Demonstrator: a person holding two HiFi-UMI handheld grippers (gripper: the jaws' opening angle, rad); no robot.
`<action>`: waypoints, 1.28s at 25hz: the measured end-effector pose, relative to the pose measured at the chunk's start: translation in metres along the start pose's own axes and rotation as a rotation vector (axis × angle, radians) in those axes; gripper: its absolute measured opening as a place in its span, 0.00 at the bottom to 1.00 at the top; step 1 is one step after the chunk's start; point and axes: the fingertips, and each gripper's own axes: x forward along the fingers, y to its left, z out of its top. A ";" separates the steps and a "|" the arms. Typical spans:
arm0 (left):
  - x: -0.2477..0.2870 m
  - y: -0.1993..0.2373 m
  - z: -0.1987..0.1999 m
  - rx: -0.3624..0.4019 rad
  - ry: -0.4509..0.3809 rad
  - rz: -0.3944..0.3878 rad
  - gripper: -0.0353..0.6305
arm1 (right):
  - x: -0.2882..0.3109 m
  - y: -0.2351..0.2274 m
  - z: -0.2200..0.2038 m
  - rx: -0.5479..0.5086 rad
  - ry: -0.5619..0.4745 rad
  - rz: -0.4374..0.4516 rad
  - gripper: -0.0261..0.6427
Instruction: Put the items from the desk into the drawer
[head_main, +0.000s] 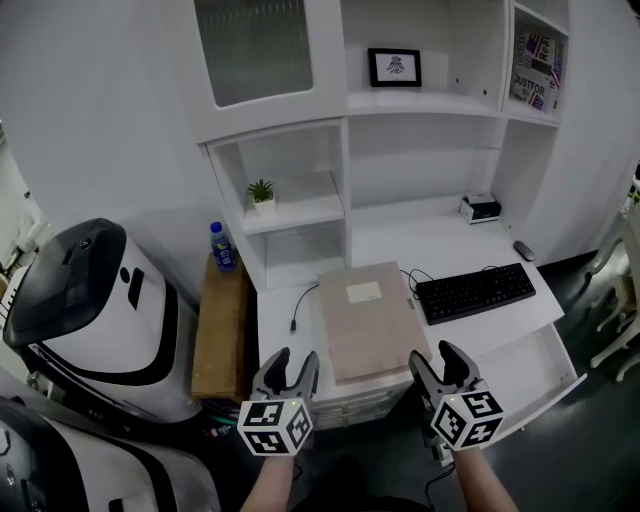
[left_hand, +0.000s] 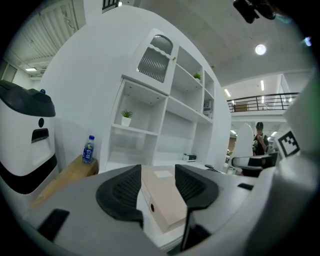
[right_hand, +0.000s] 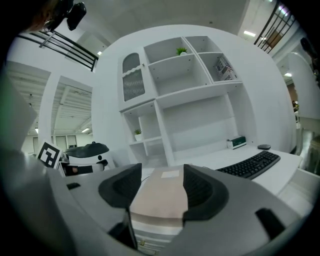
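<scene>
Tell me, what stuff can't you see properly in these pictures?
The framed picture, head view: too small to tell what it shows.
The small device at the desk's back, head view: too small to name.
The open drawer, head view: its near corner is hidden behind the right gripper.
The cable, head view: one end disappears at the edge of the beige box.

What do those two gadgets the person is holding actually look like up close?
The left hand-held gripper and right hand-held gripper match: pale grey bodies, each with two curved jaws lined by black ribbed pads. Each carries a white cube printed with black square markers. No sleeves show on the forearms.
</scene>
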 end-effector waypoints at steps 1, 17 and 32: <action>0.006 0.004 0.002 -0.006 -0.002 -0.002 0.34 | 0.005 -0.001 0.001 -0.004 -0.001 -0.007 0.41; 0.059 0.026 0.008 -0.010 0.027 0.002 0.34 | 0.056 -0.025 -0.004 -0.032 0.036 -0.041 0.41; 0.144 0.048 -0.032 -0.038 0.174 0.037 0.34 | 0.085 -0.057 -0.023 0.014 0.114 -0.047 0.41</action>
